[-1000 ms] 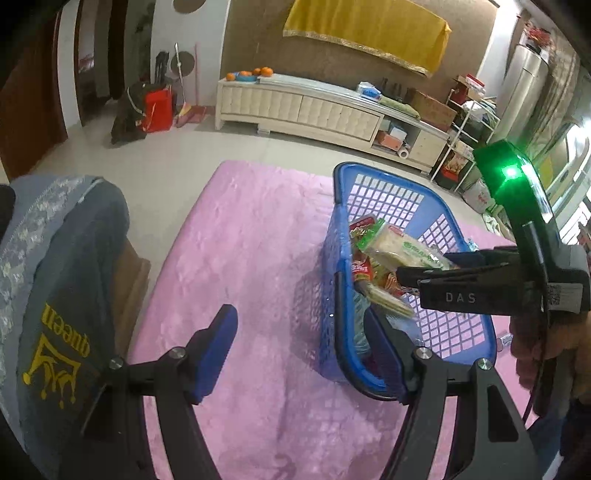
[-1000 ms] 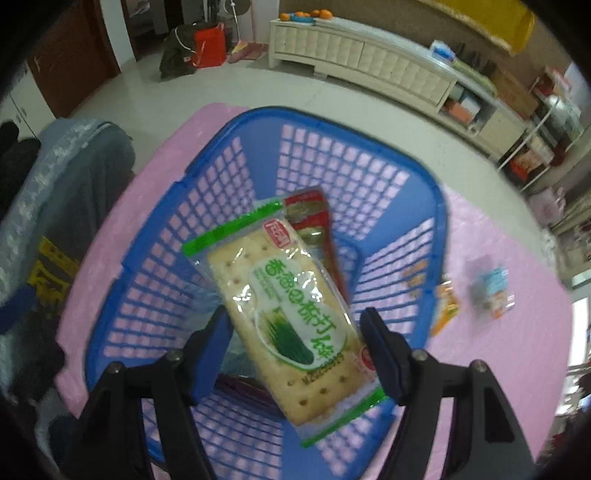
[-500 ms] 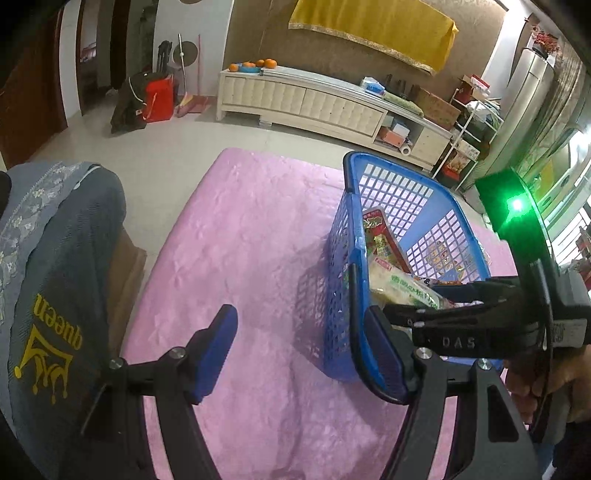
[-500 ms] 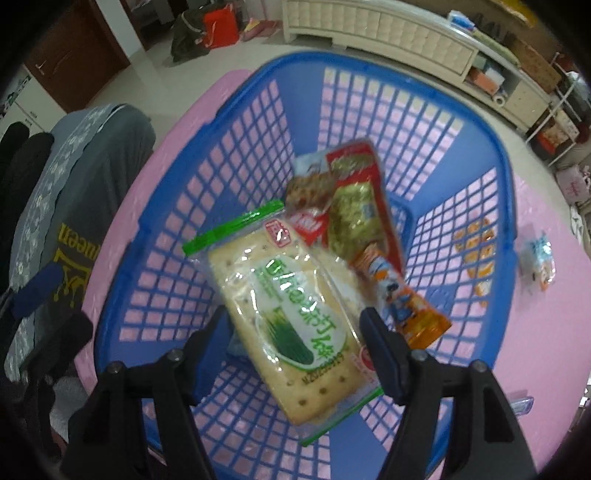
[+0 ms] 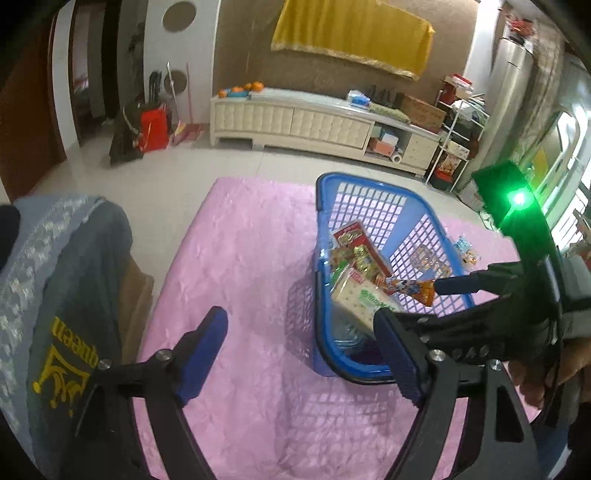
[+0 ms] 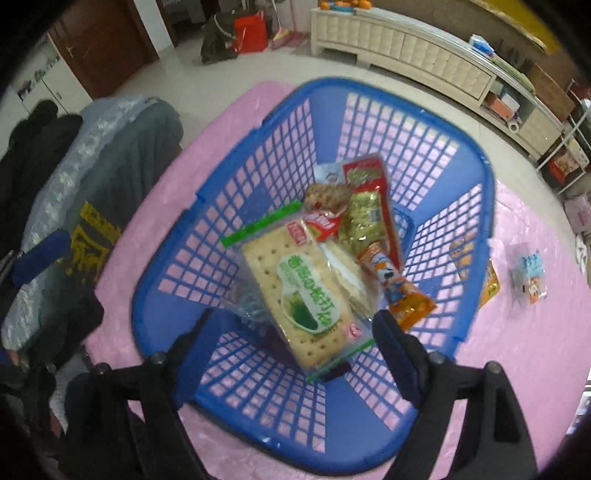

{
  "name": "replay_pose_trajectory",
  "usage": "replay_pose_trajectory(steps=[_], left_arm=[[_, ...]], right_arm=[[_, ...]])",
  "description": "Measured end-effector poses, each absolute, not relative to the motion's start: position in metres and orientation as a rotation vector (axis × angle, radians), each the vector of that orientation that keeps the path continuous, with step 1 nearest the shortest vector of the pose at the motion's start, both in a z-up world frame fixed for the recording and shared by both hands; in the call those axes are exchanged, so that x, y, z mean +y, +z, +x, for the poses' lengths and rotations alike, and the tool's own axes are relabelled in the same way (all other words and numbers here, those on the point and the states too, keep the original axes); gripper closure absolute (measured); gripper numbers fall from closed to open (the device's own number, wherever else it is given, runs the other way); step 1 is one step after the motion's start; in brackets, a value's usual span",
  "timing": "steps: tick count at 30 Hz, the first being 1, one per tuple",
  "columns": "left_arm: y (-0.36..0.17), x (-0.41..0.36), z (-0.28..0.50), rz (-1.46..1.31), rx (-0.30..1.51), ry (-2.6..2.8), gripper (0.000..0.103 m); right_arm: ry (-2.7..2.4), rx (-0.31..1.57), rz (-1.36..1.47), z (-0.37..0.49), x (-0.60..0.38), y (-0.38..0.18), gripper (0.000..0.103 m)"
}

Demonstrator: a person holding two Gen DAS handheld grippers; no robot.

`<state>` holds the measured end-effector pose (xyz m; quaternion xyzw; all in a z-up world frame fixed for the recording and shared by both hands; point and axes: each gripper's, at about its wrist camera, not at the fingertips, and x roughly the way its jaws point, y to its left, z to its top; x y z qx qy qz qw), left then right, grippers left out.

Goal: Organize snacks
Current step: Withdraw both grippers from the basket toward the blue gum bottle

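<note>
Right tool (image 6: 291, 328) is pointing steeply down into the blue basket (image 6: 476, 177), its jaws opening; the cracker packet (image 6: 306, 291) is lying between the pads, and neither pad appears to be pressing on it. Just beyond the packet, a red-and-gold snack pack (image 6: 369, 206) and an orange snack stick (image 6: 399, 284) are resting in the basket. Beyond the basket's right wall, an orange sachet (image 6: 489, 286) and a small light-blue packet (image 6: 530, 275) are lying on the cloth.

Left tool (image 5: 303, 350) is hovering with jaws opening and nothing between them; the basket is sitting just ahead of its right finger.

The basket is standing on a pink cloth (image 5: 240, 258) covering the bench. Left of both tools, a grey garment (image 5: 62, 295) is showing yellow lettering, partly legible as "queen". Farther off, a cream cabinet (image 5: 295, 125) is standing against the wall under a yellow cloth (image 5: 351, 33). The cracker packet's green label is carrying Chinese characters, which I cannot read reliably.
</note>
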<state>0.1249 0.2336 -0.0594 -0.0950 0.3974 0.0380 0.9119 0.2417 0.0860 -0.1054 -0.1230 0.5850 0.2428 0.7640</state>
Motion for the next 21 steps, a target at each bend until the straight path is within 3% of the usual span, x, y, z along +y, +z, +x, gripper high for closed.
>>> replay_pose_trajectory(steps=[12,21], left_arm=[[-0.032,0.183,0.125,-0.206,0.819,0.030,0.023],[-0.014,0.094,0.138,-0.072,0.818,-0.045,0.023]], right_arm=[[0.546,1.134,-0.185,0.219,0.006,-0.042,0.016],[0.495,1.057,-0.174,0.213,-0.069,-0.010,0.016]])
